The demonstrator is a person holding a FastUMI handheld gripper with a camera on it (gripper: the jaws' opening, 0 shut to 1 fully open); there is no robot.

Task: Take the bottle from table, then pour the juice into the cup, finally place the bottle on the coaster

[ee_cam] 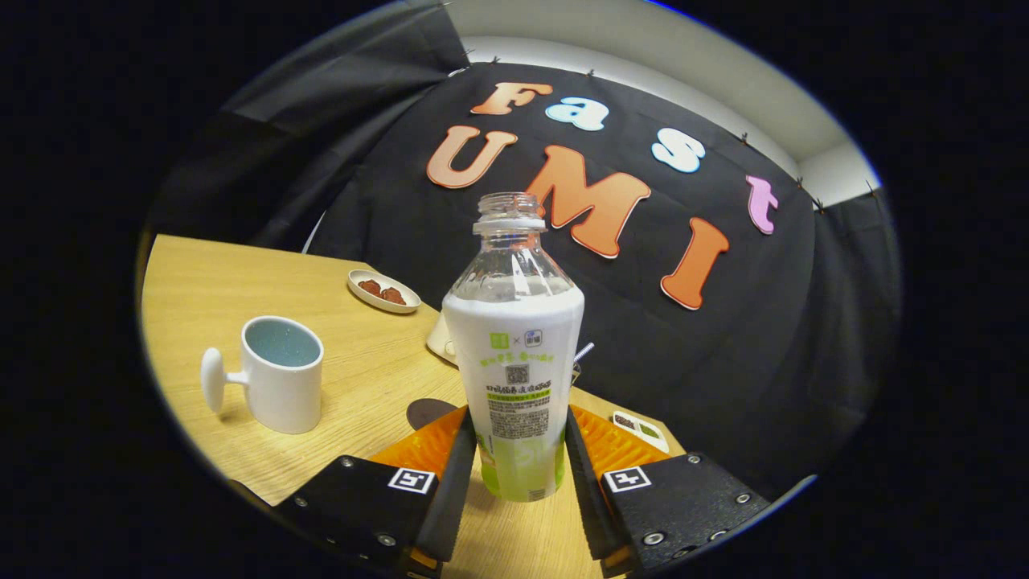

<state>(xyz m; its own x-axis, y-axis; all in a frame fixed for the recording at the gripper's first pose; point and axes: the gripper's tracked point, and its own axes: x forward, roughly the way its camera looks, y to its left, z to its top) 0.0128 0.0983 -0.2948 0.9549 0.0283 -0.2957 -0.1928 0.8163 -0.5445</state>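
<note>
A clear, uncapped bottle (514, 322) with a white and green label stands upright between my fingers, its base close over the wooden table (201, 273); whether it touches the table I cannot tell. My gripper (518, 418) is shut on the bottle's lower half, with both fingers pressing its sides. To the left of the fingers stands a white cup (281, 374) with a blue inside and a knob handle pointing left. A dark round coaster (428, 412) lies just beyond the left finger, partly hidden by it.
A small oval dish (384, 291) holding red pieces sits at the far side of the table, near the black cloth wall. A white object (442, 338) peeks out behind the bottle. Another small dish (639, 429) lies beyond the right finger at the table's edge.
</note>
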